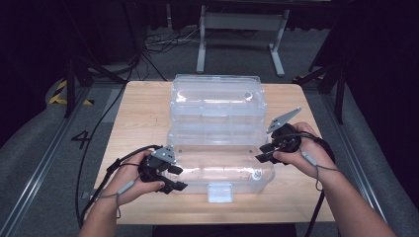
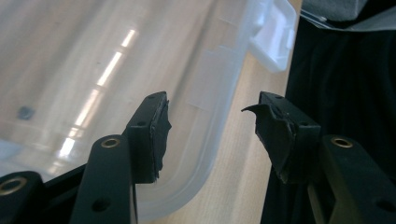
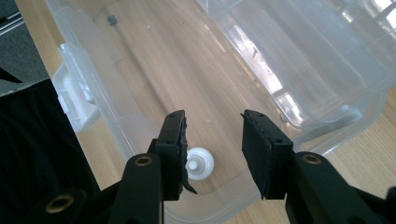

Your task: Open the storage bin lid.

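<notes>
a pale wooden worktop (image 1: 143, 106) stands on a grey carpeted floor (image 1: 29, 148). black cables (image 1: 158, 42) lie tangled on the floor beyond its far edge, beside a grey metal frame (image 1: 242, 22) with two legs. to the left — yellow-and-black tape (image 1: 60, 93) and a painted "4" (image 1: 81, 139). black curtains (image 1: 385, 59) hang at the right.

Bright overhead glare streaks on clear plastic box (image 1: 217, 148); dark, dim surroundings.
</notes>
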{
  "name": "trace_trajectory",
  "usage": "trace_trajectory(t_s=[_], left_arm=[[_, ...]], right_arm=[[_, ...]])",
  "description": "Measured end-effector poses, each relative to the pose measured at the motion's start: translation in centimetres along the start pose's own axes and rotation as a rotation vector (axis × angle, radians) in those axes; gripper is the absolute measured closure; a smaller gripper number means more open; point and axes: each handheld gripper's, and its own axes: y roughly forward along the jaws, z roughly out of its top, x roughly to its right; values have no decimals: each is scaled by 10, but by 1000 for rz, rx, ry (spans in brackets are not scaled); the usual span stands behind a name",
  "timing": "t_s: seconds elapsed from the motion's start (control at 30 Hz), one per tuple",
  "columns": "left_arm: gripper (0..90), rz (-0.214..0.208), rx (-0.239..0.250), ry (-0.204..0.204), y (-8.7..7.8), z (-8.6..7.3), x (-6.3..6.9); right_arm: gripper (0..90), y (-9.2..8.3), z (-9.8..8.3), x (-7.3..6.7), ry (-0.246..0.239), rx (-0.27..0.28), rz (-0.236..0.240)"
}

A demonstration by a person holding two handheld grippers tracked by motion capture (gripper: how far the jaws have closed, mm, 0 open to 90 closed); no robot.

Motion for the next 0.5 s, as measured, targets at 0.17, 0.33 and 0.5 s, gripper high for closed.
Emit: trace_trajectory(t_s=[0.17,0.33,0.5], left_arm=[[488,-15,-84,36,11,-1,2],[680,29,-143,114,19,-3,1],[788,60,-139,121,18,-3,0]], right_arm=[[608,-1,-1,2,8,4,3],[609,-1,0,3,7,8,6],[609,-3,2,4,3,19,12]])
